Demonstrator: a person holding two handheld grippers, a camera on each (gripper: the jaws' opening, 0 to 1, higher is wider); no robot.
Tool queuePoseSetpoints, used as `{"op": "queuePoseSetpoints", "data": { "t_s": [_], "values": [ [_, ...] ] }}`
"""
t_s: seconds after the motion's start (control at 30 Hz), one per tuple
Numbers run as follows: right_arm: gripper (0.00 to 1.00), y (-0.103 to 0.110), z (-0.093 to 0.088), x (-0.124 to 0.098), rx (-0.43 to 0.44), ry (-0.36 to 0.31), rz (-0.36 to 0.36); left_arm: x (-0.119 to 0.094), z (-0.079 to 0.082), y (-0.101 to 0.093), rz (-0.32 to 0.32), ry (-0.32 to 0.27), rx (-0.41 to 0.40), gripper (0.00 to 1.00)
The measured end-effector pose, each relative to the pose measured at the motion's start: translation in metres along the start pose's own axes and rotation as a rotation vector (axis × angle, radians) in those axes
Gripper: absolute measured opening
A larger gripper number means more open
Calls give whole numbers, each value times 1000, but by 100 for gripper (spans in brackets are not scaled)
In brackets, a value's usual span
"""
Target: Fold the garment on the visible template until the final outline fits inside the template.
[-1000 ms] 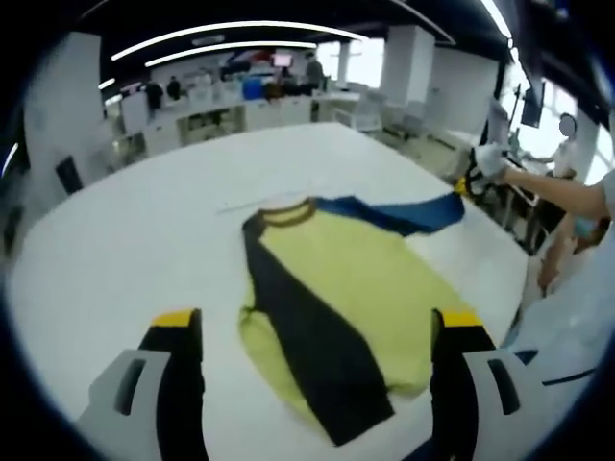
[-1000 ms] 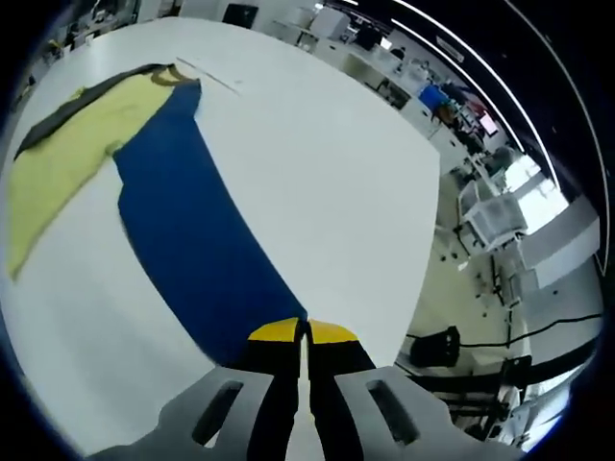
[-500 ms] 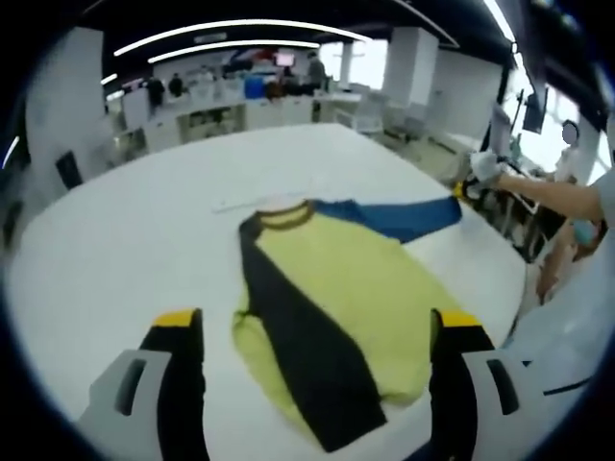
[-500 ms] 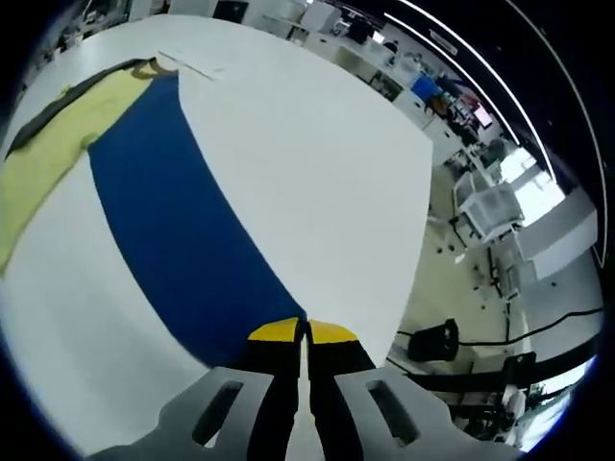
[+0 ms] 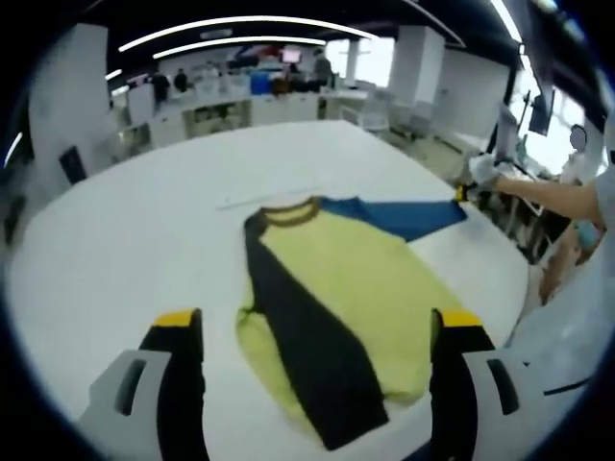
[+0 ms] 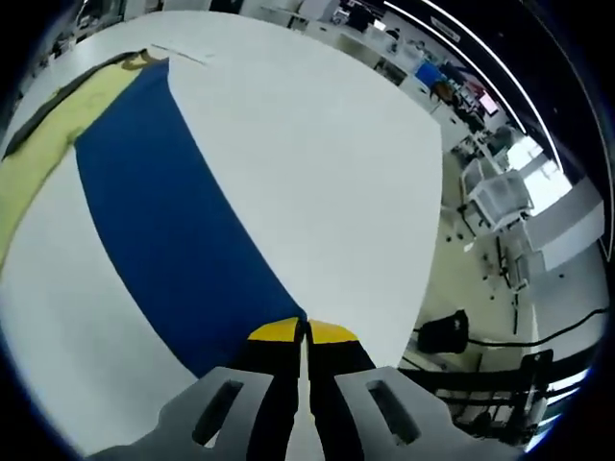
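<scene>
Long-sleeved shirt (image 5: 346,307) lay flat on the white table (image 5: 135,240), neck pointing away from the left gripper view, hem toward the near table edge. Body yellow-green, collar (image 5: 288,212) brownish. Dark sleeve (image 5: 307,346) was folded in over the body, running from the collar down past the hem. Blue sleeve (image 5: 404,216) was stretched straight out sideways, toward the table's right edge in that view.

In the right gripper view the blue sleeve (image 6: 183,240) ran as a wide taut band from the yellow body (image 6: 38,154) down to the jaws. Right gripper (image 6: 306,331) was clenched on the cuff end, yellow tips pressed together with no gap. From the left gripper view that same gripper (image 5: 461,192) showed small at the sleeve's far end, held by a hand in a white glove (image 5: 488,169).

Left gripper (image 5: 317,331) hung over the near side of the table above the shirt's lower half, jaws released and wide apart, nothing between them; not touching the cloth as far as could be seen.

A thin pale strip (image 5: 264,199) lay on the table just beyond the collar. Template outline could not be made out for certain.

Background: open office with desks, ceiling light strips (image 5: 240,29), a black cart (image 6: 440,331) on the floor off the table's edge.
</scene>
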State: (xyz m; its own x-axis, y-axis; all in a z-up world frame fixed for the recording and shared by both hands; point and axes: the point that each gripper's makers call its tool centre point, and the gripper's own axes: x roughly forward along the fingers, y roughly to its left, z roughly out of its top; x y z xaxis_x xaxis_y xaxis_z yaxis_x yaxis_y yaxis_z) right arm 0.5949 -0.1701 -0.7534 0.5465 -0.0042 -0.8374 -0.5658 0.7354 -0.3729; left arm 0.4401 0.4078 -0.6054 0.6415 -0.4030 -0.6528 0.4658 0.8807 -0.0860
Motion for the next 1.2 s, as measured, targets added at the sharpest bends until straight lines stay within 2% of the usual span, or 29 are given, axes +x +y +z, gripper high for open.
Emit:
{"op": "queuePoseSetpoints", "data": {
  "t_s": [0.27,0.4,0.53,0.93,1.2],
  "values": [
    [2,-1,-11,2,1,21,12,4,2,-2,-14,5,7,93],
    [2,6,-14,1,11,29,15,7,5,-4,-26,4,19,94],
    [2,5,-14,1,21,26,9,8,5,-5,-32,7,25,94],
    [4,22,-11,-10,56,18,-5,7,4,-2,-30,2,19,93],
    [11,19,-12,-18,69,1,-20,6,3,-2,-31,6,21,93]
  ]
}}
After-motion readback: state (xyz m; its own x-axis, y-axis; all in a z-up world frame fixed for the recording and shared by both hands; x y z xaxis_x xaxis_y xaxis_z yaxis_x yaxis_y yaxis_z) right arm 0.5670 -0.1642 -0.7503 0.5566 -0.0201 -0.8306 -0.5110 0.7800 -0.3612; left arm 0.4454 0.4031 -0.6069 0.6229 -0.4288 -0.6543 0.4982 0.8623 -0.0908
